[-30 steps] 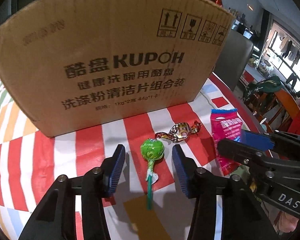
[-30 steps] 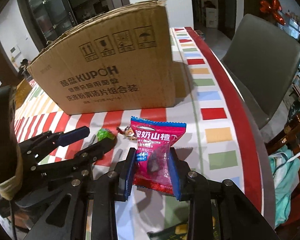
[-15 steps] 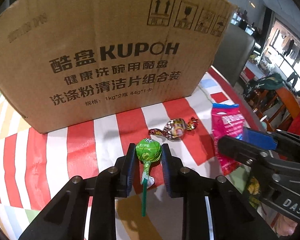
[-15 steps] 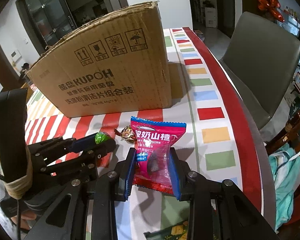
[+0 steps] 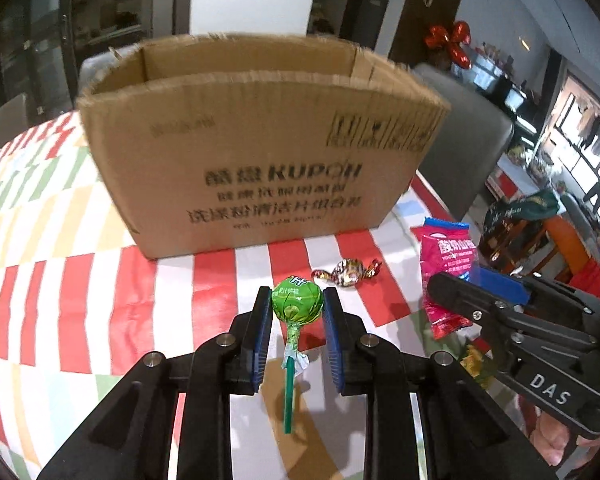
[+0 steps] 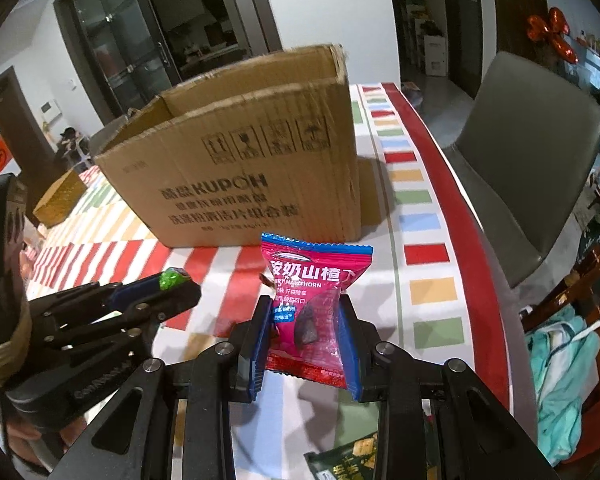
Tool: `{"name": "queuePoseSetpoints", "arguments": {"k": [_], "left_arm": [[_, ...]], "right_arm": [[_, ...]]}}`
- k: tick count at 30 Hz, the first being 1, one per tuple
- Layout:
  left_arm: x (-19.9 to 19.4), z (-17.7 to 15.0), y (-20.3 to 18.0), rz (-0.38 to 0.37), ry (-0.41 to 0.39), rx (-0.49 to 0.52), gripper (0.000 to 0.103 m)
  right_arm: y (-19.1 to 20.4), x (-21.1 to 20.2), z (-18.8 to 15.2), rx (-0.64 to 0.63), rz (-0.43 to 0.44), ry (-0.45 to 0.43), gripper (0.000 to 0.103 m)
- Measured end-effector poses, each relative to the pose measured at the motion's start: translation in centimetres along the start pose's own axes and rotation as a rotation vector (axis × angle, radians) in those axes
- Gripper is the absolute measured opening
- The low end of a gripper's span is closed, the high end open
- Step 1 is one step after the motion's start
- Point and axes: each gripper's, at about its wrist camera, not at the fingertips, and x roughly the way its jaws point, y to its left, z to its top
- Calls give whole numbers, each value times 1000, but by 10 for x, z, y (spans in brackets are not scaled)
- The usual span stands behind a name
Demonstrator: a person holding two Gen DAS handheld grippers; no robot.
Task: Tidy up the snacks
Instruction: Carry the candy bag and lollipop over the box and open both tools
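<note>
My left gripper (image 5: 297,300) is shut on a green lollipop (image 5: 297,299) and holds it lifted above the striped tablecloth, its stick hanging down. My right gripper (image 6: 306,312) is shut on a pink hawthorn snack packet (image 6: 312,300), also lifted. An open cardboard box (image 5: 260,168) stands just behind both; it also shows in the right wrist view (image 6: 252,176). A foil-wrapped candy (image 5: 346,272) lies on the cloth in front of the box. The right gripper and packet (image 5: 446,256) show at the right of the left wrist view.
The striped tablecloth (image 5: 60,280) covers the table. A grey chair (image 6: 528,160) stands past the table's right edge. A dark green snack bag (image 6: 352,456) lies under my right gripper. A small woven box (image 6: 60,196) sits far left.
Both grippers have risen with their snacks, so the box's open top now shows. The left gripper closed on the lollipop a second ago and lifted it off the cloth.
</note>
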Motion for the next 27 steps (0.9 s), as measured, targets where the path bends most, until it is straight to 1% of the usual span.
{"name": "queuePoseSetpoints", "arguments": {"k": [4,13,21,27], "left_arm": [[-24,6,1,7,-51,-23,26],[-75,25,-2,36,-160,-12,25],[-104,57,-2,67,-240,6,26],[-110,81,0,89,-264,17,26]], "right_arm": [[5,-14,6,-18,15,-33,32],[18,-51,31,-58,40,-136,32],[27,-70,64,-98,47,-205,32],[33,-75,89,-121,44,-232,32]]}}
